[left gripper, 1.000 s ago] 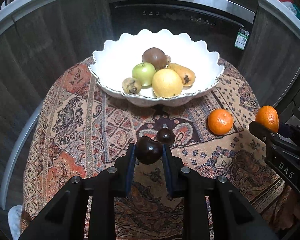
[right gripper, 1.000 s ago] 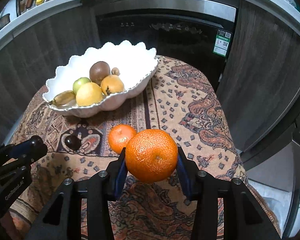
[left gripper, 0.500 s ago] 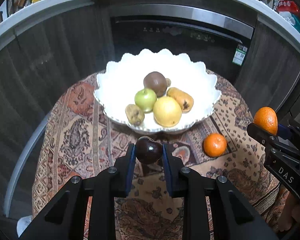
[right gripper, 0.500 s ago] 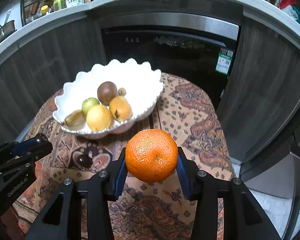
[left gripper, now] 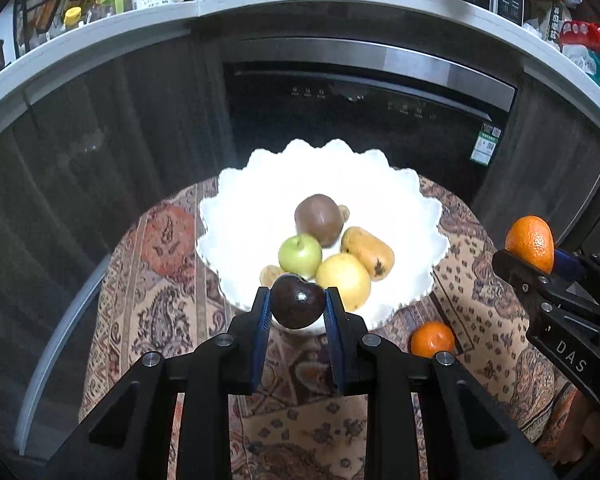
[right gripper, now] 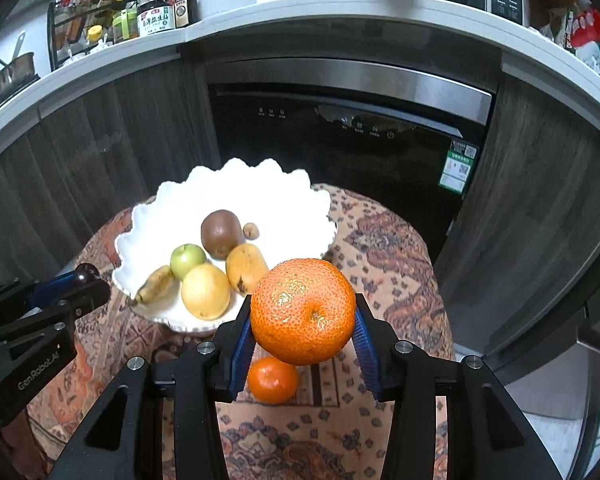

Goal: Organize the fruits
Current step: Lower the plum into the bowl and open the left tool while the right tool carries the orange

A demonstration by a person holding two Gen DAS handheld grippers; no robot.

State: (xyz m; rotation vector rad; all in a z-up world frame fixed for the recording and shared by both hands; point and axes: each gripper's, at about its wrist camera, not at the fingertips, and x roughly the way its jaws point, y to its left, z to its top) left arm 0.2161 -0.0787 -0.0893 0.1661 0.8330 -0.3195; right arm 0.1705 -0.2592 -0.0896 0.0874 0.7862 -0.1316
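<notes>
The left claw (left gripper: 298,306) clamps a dark plum (left gripper: 297,301) and the right claw (right gripper: 303,318) an orange (right gripper: 303,311), both lifted near the bowl (left gripper: 384,184) for dropping in.

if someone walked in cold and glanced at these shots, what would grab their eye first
Probably the big orange clamped in the right gripper, filling the middle of that wrist view, and the dark plum pinched in the left gripper. Behind both sits the scalloped white bowl on the patterned cloth, holding a green apple, a yellow pear and brownish fruit. A smaller orange lies loose on the cloth near the bowl.
</notes>
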